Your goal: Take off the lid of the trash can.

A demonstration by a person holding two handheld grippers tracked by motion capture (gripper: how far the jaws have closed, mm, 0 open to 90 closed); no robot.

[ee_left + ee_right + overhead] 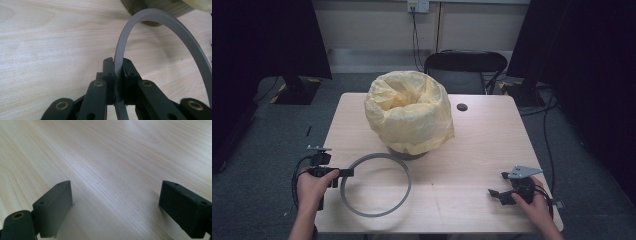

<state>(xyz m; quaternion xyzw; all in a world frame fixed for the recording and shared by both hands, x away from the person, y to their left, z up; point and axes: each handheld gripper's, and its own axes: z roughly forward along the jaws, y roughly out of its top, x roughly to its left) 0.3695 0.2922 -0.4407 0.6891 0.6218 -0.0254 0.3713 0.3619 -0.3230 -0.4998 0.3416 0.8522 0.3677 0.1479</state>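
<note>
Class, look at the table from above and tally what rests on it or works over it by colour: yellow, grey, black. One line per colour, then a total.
Yellow: 1, the bag lining a bin
Grey: 1, the ring, gripped at its left edge
Black: 2, the left gripper and the right gripper
Total: 4

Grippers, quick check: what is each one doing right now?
Left gripper: closed on the grey ring, jaws clamping its band.
Right gripper: open, jaws wide apart over the table, holding nothing.
</note>
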